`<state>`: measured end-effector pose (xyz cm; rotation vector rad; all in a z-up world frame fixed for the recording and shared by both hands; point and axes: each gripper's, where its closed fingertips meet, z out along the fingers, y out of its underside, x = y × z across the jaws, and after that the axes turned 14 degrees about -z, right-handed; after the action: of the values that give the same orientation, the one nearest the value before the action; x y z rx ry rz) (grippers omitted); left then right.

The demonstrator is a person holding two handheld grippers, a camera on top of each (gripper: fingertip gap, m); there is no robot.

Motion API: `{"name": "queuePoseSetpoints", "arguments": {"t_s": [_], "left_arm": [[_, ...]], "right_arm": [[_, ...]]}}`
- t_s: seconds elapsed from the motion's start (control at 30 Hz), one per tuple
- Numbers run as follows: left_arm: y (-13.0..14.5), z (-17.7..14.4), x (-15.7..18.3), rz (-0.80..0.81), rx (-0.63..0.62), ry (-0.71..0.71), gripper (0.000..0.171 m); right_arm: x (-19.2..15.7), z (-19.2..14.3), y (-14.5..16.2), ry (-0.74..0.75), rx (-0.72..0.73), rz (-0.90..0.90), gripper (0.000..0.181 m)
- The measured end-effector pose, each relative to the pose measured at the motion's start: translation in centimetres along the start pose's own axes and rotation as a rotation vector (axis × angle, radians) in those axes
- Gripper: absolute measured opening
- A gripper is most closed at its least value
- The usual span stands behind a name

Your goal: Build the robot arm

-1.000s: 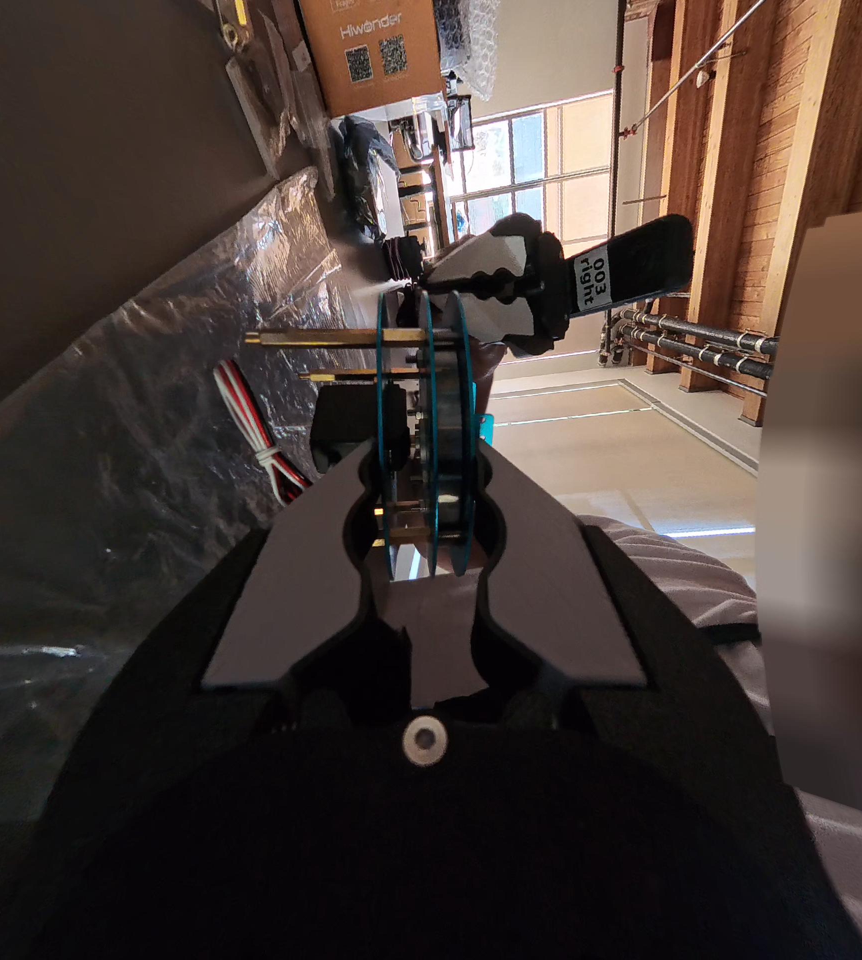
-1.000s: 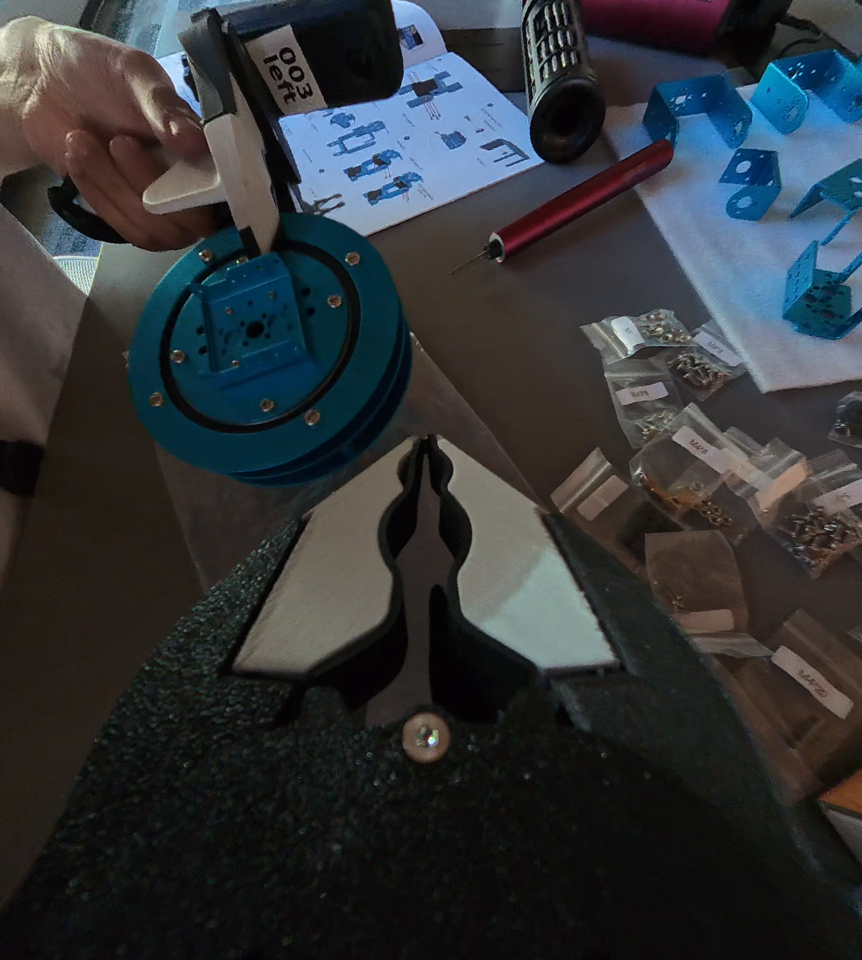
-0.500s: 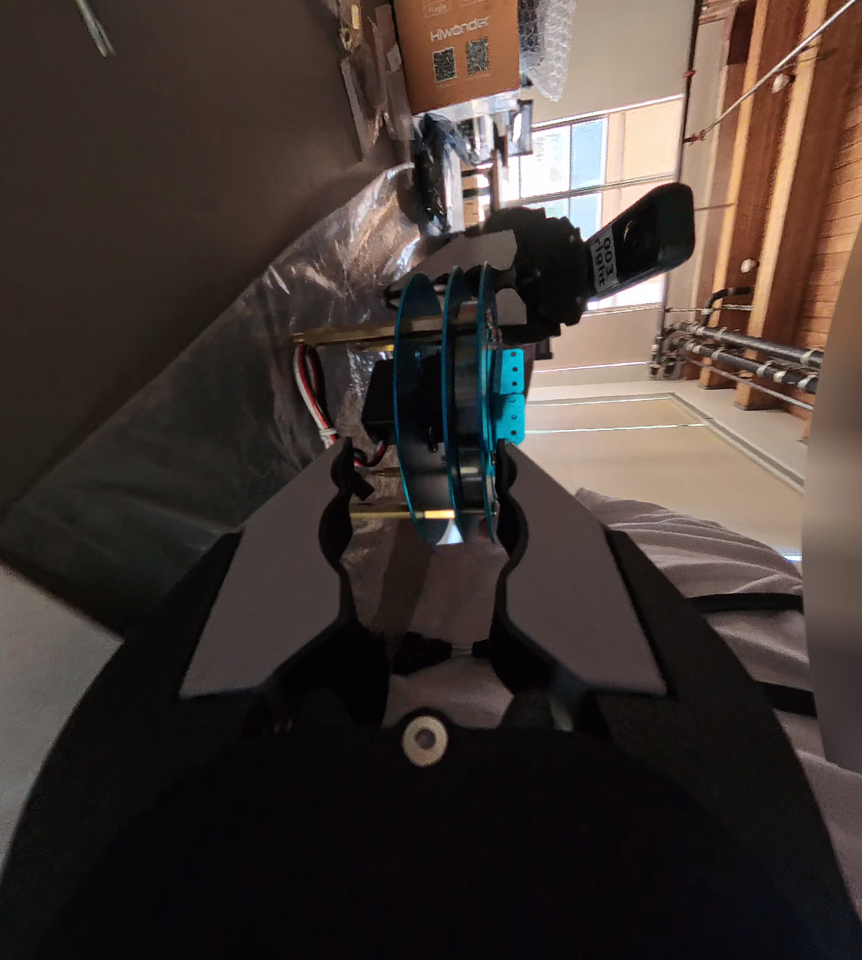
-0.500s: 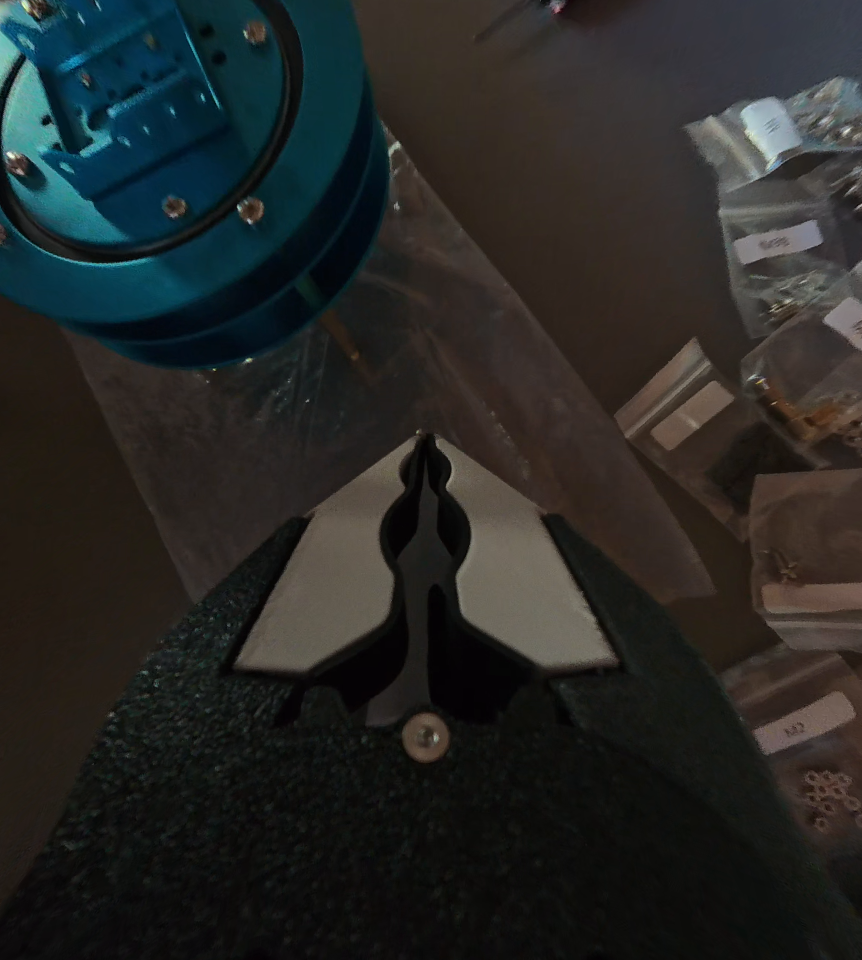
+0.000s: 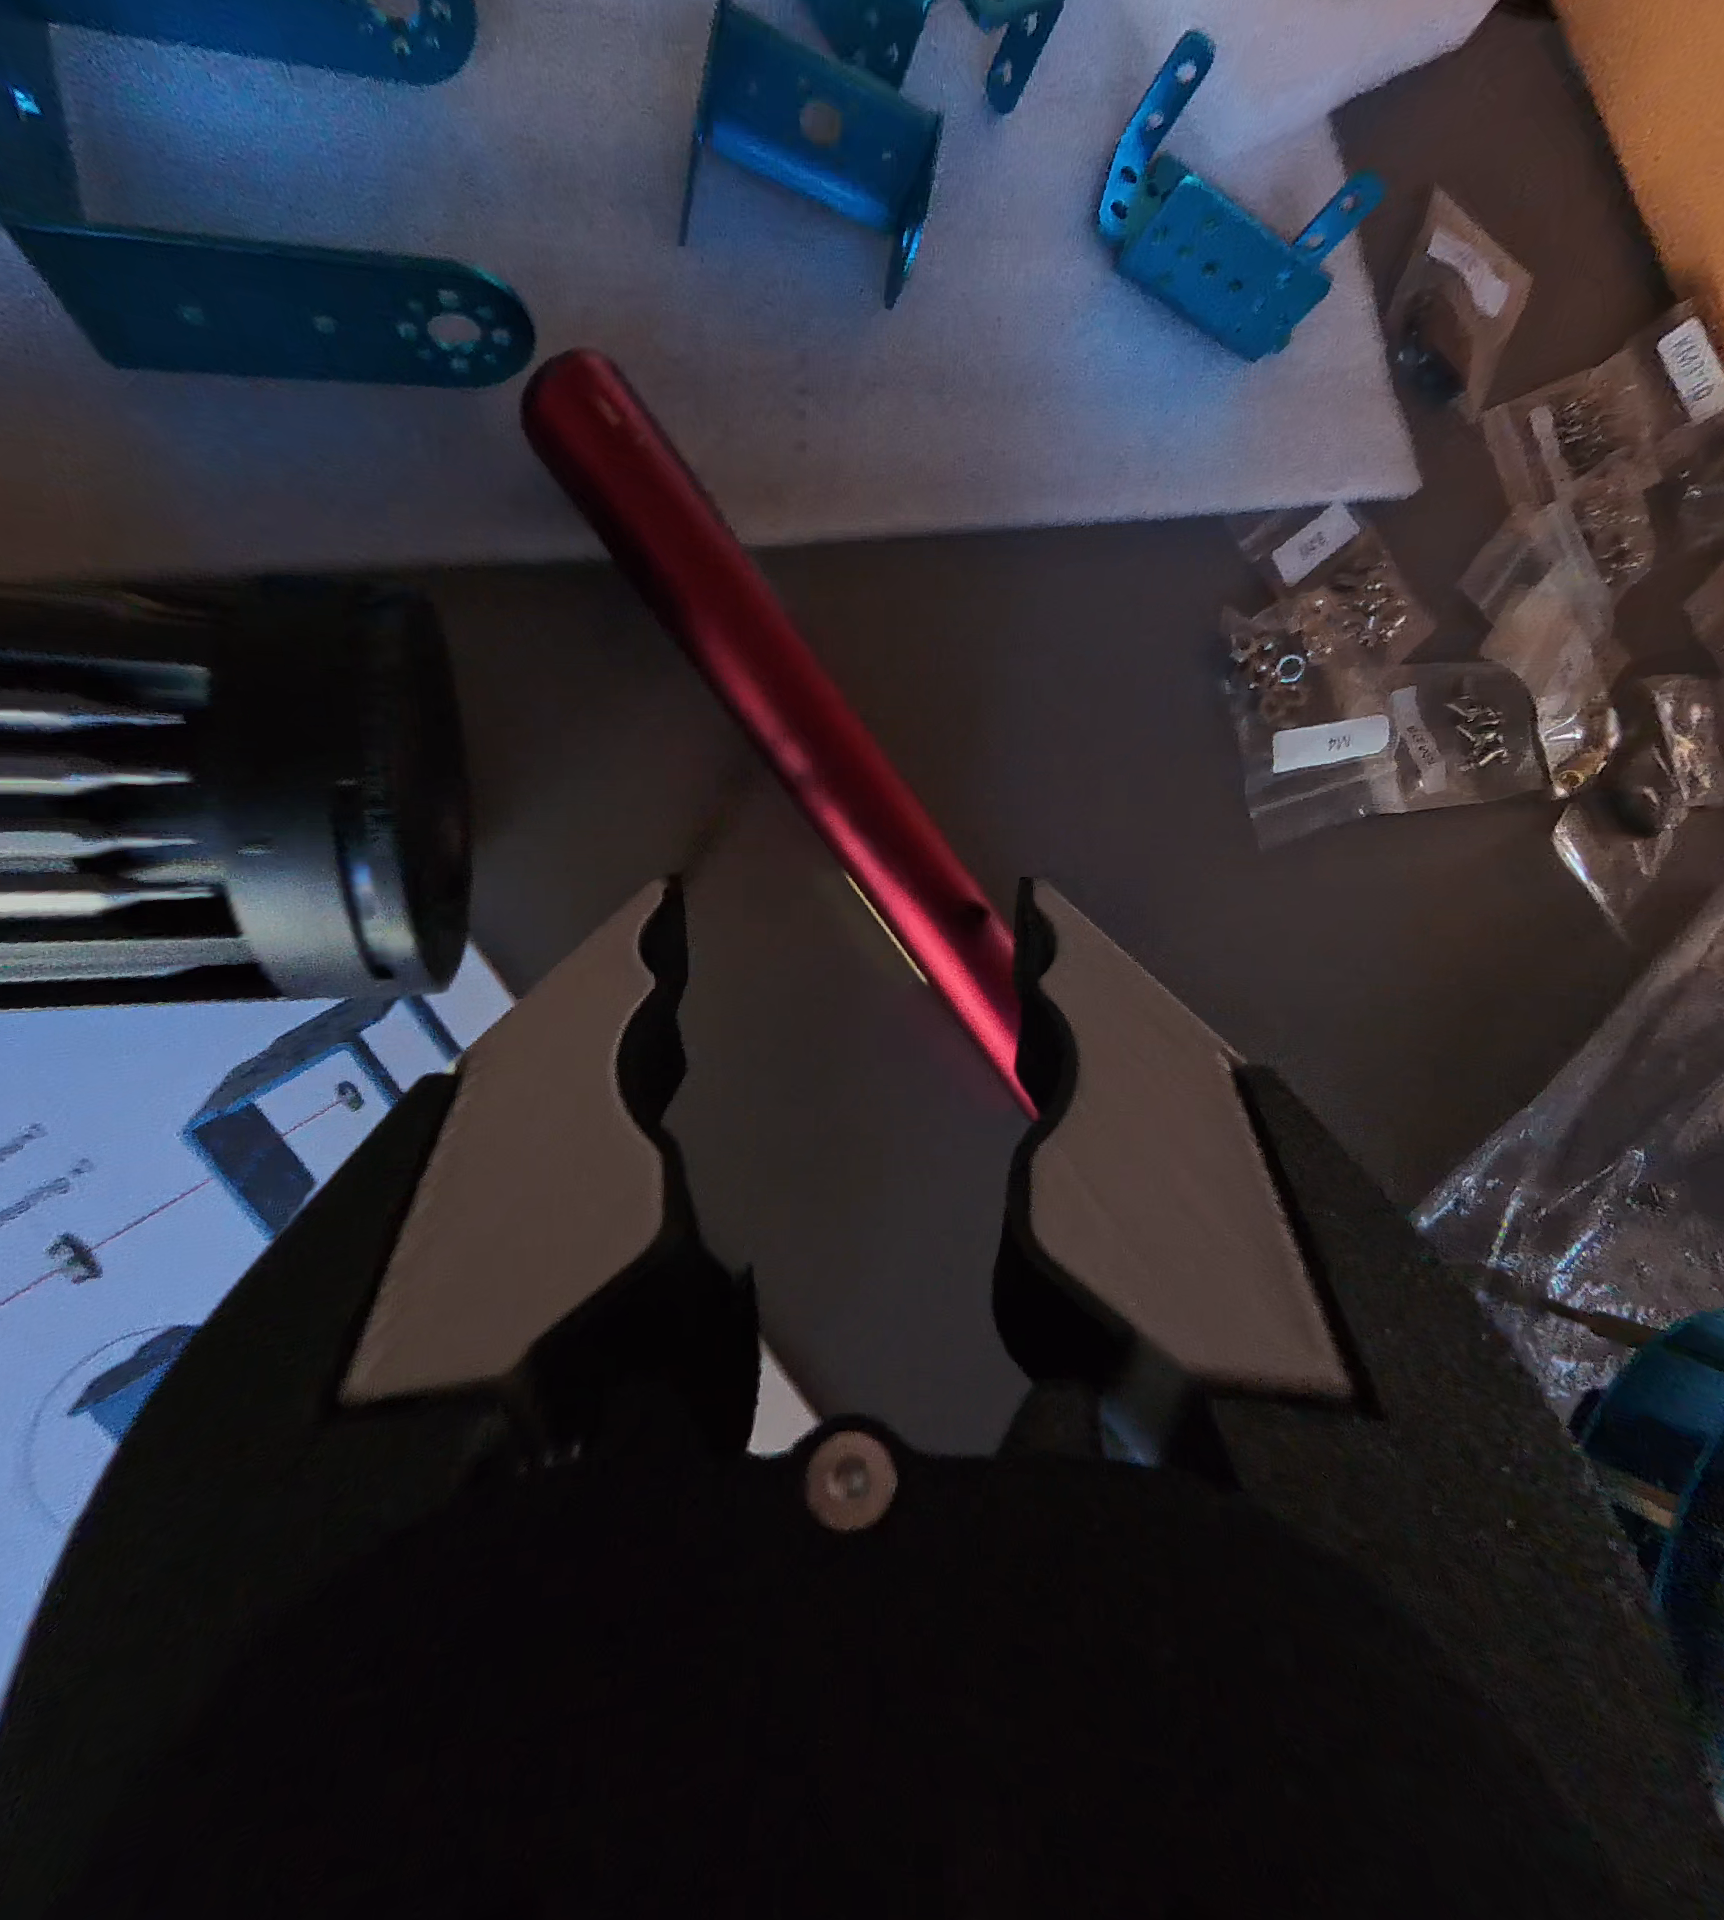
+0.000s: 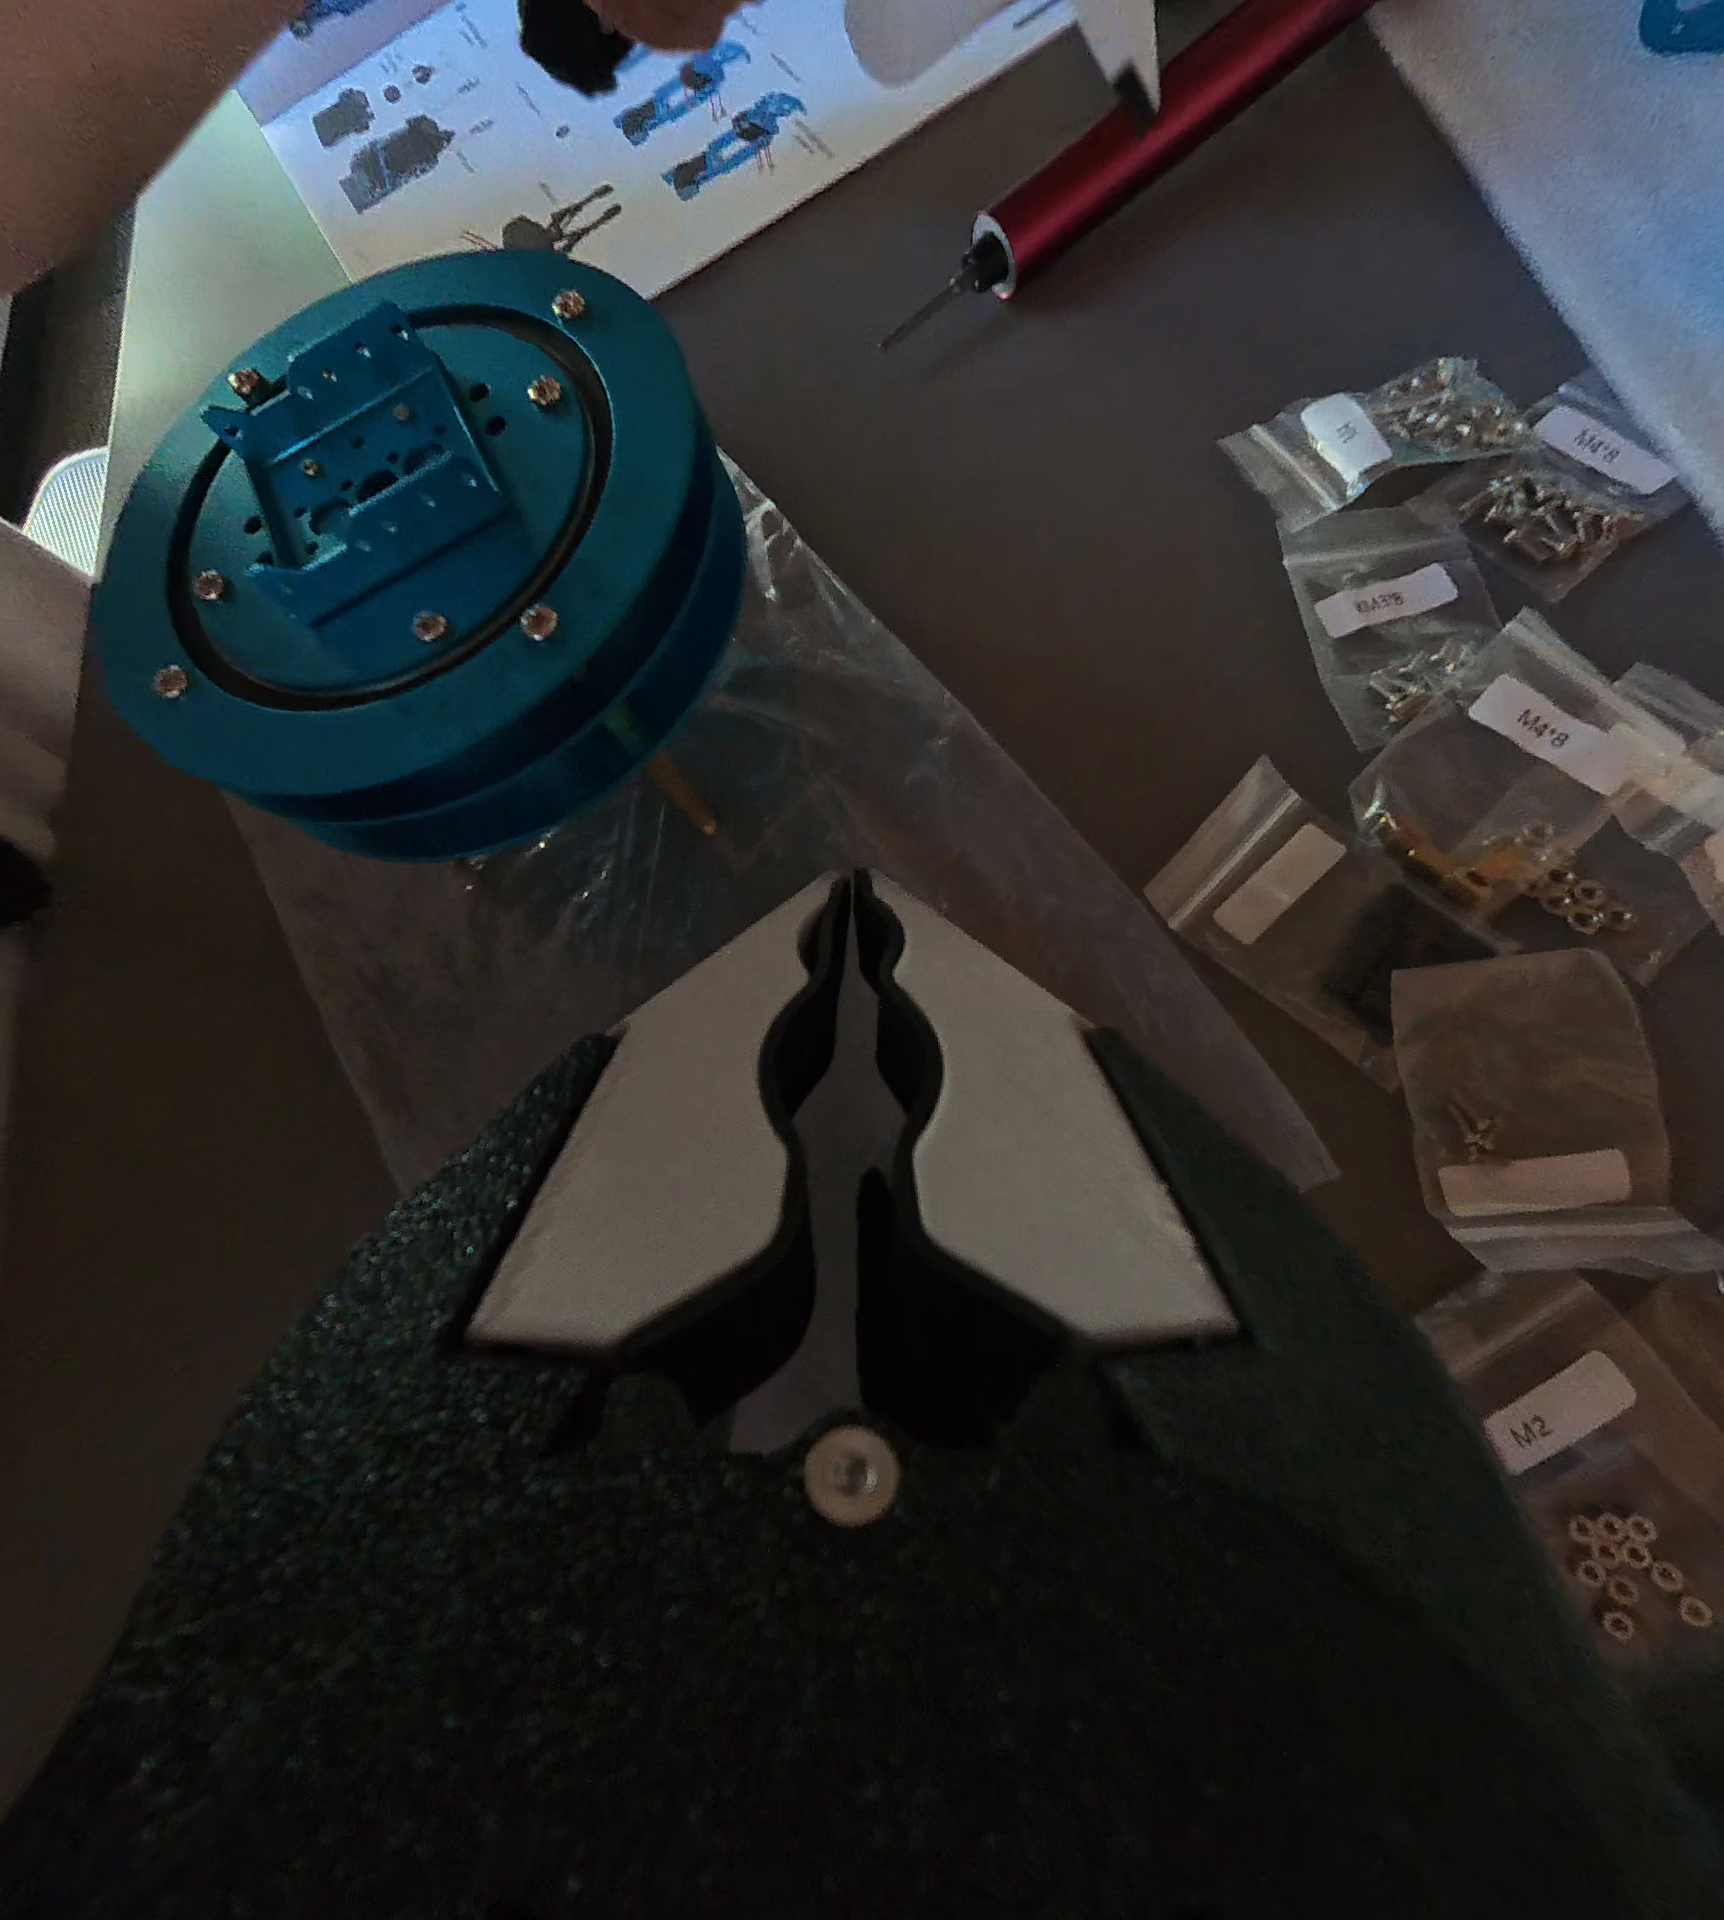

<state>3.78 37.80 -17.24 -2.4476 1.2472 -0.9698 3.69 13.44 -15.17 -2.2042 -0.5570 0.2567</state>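
Observation:
My left gripper (image 5: 847, 894) is open and empty, low over a red screwdriver (image 5: 785, 748) that lies slanted on the dark table. The screwdriver's shaft runs between my fingers, close against the right finger (image 5: 1128, 1122). A blue round disc assembly (image 6: 401, 561) with a square bracket on top stands free on a clear plastic bag (image 6: 837, 727), up and left of my right gripper (image 6: 853, 883). It also shows at the left wrist view's lower right edge (image 5: 1710, 1455). My right gripper is shut and empty above the bag. The screwdriver's tip end (image 6: 1128, 156) shows at the top, with a left fingertip (image 6: 1123, 52) over it.
A black slotted cylinder (image 5: 214, 790) lies left of the screwdriver, on an instruction booklet (image 5: 58, 1247). Blue metal brackets (image 5: 816, 166) lie on a white cloth (image 5: 941, 436). Several small screw bags (image 6: 1460, 727) lie to the right. A person's arm (image 6: 58, 156) is at the upper left. The left gripper's tips are roughly 25 cm from the right gripper's.
My left gripper has let go of the blue disc assembly, opened, and swung down over the red screwdriver. The assembly now stands on the plastic bag. My right gripper stays shut.

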Motion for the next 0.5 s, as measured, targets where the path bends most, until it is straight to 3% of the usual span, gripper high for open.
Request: {"name": "queuePoseSetpoints", "arguments": {"t_s": [0.13,0.3,0.5], "left_arm": [[-0.1,0.8,0.9,0.028,0.021,-0.05,0.061],[-0.2,1.9,0.1,0.212,-0.007,-0.248,0.042],[-0.3,2.0,0.5,0.308,-0.042,-0.278,0.03]], "right_arm": [[0.1,-0.1,-0.5,0.02,0.022,-0.006,0.0],[0.3,-0.7,-1.2,0.029,0.073,0.003,0.0],[0.7,-1.5,-2.7,0.051,0.176,0.008,0.007]]}}
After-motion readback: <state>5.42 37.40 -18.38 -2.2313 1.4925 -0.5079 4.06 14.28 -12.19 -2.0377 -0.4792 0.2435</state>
